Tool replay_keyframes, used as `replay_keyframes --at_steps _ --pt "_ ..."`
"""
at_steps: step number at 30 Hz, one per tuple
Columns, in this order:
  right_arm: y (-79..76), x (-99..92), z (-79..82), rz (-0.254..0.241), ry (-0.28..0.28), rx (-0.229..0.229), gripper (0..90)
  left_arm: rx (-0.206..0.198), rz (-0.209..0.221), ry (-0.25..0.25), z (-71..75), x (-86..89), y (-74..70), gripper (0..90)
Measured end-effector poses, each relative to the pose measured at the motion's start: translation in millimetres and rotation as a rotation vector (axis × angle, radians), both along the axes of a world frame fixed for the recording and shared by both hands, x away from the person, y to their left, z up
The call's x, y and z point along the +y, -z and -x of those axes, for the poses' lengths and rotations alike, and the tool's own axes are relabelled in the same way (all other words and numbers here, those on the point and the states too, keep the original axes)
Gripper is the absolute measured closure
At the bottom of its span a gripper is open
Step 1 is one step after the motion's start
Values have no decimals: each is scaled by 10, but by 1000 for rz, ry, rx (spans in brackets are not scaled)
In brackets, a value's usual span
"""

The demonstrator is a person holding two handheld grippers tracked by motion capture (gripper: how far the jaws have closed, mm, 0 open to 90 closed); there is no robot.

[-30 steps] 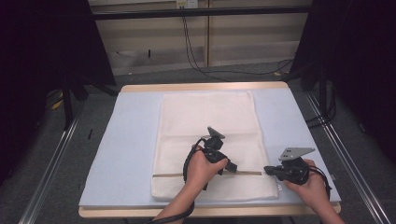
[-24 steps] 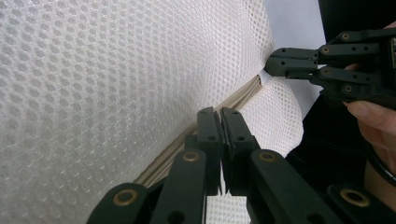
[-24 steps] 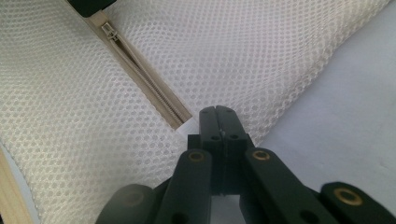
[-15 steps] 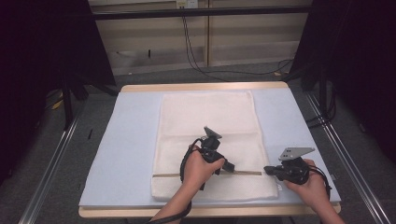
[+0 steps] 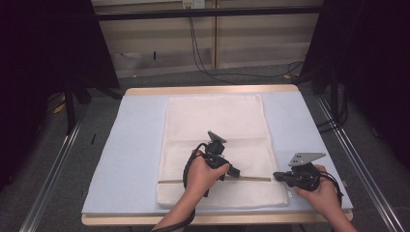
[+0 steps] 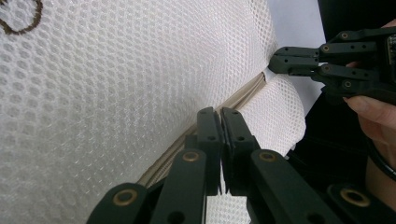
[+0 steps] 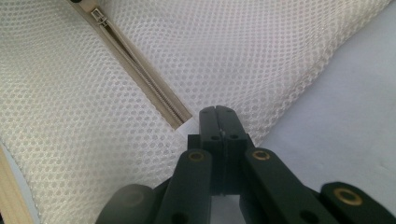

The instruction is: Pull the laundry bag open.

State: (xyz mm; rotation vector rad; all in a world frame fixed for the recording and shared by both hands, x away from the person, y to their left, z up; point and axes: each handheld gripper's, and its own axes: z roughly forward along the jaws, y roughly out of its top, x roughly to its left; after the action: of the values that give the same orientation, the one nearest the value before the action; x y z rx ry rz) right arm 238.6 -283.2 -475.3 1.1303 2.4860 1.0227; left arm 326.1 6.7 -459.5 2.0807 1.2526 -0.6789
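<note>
Left gripper [image 5: 234, 170] edged slightly left along zipper [image 5: 251, 178]; right gripper [image 5: 277, 175] stayed. Mesh bag [image 5: 217, 140] lay flat mid-counter [image 5: 135, 145]. Fingers closed: right pinching bag's edge, left on zipper pull, probably. Best: anchor right, draw straight along zipper.

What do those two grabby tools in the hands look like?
Both the left gripper and the right gripper are black, with two long jaws jointed by brass-coloured rivets. A grey three-cornered plate tops each, and a black cable loops from each. No sleeves on the forearms.
</note>
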Motion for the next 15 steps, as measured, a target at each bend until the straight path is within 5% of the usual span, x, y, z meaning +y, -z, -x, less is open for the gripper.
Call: replay_keyframes --at_steps 6,15 --pt "-1 0 -2 -3 -4 4 900 20 15 -19 3 27 3 873" --pt "-4 -3 -4 3 -1 5 900 -3 -6 -5 5 82 -19 873"
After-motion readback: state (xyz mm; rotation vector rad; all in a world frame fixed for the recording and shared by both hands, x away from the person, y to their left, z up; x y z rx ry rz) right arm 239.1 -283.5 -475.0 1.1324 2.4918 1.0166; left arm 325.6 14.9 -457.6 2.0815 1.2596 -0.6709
